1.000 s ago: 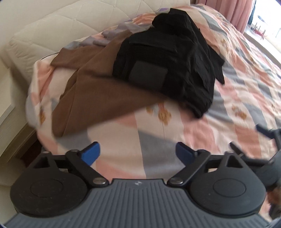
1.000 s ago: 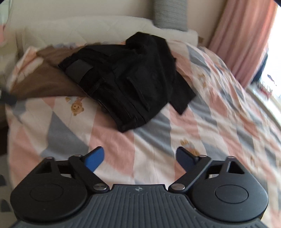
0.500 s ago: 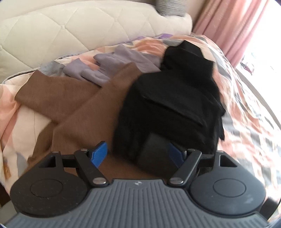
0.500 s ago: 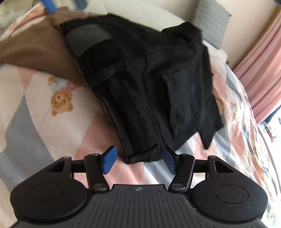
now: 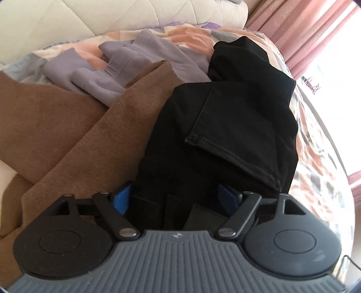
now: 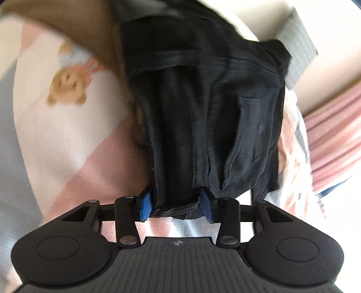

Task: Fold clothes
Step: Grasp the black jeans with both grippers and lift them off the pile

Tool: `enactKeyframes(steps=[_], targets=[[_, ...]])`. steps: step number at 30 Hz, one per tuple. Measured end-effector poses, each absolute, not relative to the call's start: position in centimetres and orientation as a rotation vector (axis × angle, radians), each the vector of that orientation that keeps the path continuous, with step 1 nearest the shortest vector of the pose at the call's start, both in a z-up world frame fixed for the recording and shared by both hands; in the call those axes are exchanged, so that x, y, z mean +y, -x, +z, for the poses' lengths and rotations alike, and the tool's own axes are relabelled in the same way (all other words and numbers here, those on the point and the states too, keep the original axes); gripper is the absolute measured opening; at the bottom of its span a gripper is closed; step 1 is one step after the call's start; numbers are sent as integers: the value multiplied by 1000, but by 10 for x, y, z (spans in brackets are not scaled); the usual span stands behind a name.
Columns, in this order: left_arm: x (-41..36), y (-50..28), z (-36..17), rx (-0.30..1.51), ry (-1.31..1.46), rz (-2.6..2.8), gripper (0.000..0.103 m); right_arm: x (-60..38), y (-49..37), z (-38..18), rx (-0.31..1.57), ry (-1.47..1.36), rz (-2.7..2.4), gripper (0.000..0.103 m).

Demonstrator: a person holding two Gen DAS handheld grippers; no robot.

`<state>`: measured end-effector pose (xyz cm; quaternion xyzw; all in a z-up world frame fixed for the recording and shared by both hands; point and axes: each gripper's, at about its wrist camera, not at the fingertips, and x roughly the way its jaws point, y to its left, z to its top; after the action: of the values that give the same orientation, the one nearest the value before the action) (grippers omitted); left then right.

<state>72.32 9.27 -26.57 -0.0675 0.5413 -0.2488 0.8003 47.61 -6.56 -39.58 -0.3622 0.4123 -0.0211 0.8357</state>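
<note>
- The black jeans (image 5: 227, 126) lie in a loose heap on the patterned bedspread (image 6: 67, 139), partly overlapping a brown garment (image 5: 74, 135). A lilac garment (image 5: 135, 65) lies crumpled behind both, near the quilted headboard (image 5: 79, 18).
- Left gripper (image 5: 173, 198): the blue fingers stand wide, one on each side of the waistband end of the jeans, where a dark patch shows. Fabric fills the gap, but no clamping is evident.
- Right gripper (image 6: 176, 202): the fingers stand at a narrower spread, flanking a hemmed edge of the jeans. This view is motion-blurred, so contact appears likely but a firm grip cannot be confirmed.
- Task status: no garment in view lies as a neat, flat fold. The jeans are rumpled, with a pocket (image 6: 250, 139) and seams skewed; the brown and lilac garments are likewise loose.
- Remaining, as judged: all three visible garments require folding.
</note>
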Motion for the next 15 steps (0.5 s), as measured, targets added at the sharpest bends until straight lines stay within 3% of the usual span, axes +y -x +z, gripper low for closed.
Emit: enactKeyframes(steps=[1, 3, 5, 15], targets=[[91, -722, -264, 1155, 136, -530, 75, -66, -477, -398, 875, 769, -45, 44], [92, -717, -257, 1134, 130, -507, 59, -70, -481, -395, 879, 729, -35, 38], [98, -712, -245, 1121, 148, -489, 12, -79, -481, -383, 876, 672, -34, 22], [124, -659, -159, 1035, 337, -555, 12, -125, -405, -247, 748, 382, -47, 9]])
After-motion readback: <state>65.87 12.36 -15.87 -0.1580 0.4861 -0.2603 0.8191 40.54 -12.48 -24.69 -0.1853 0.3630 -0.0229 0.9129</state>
